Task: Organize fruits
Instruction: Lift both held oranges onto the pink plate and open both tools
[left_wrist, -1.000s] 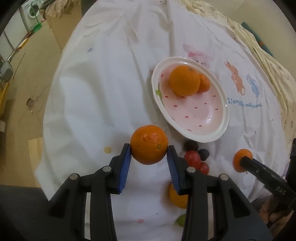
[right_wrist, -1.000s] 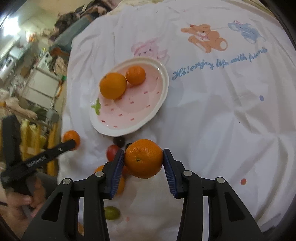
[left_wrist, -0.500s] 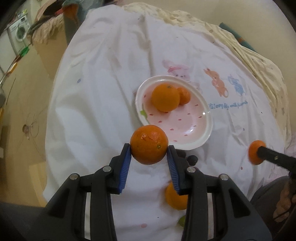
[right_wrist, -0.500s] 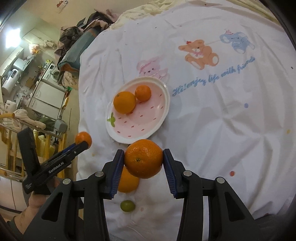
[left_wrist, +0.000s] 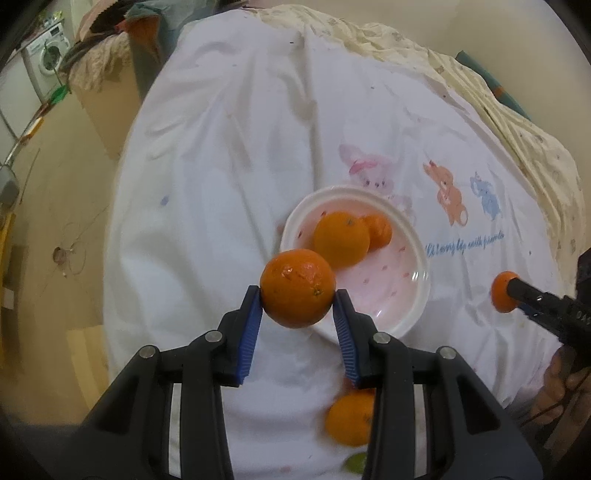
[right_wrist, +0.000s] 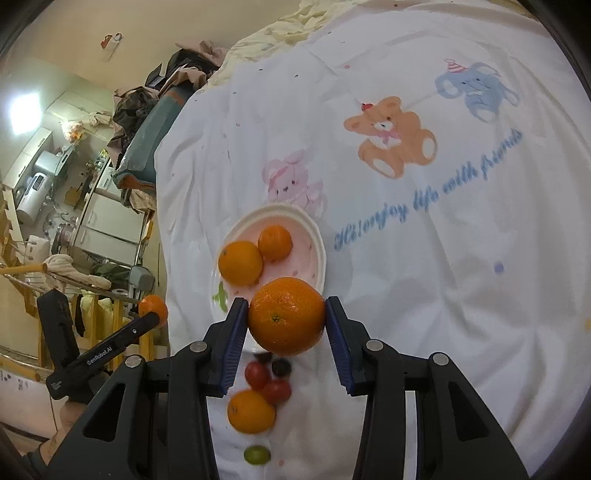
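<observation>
My left gripper is shut on an orange, held high above the near-left rim of the pink plate. My right gripper is shut on another orange, high above the plate. The plate holds a large orange and a smaller one. Each gripper shows in the other's view, with its orange. A loose orange, two red tomatoes, dark grapes and a green fruit lie on the cloth below.
The white cartoon-print cloth covers the table. Its left edge drops to the floor. Cluttered shelves and appliances stand at the left in the right wrist view. A loose orange lies under my left gripper.
Both grippers have risen and pulled back with their oranges. The plate and loose fruit look smaller and farther below.
</observation>
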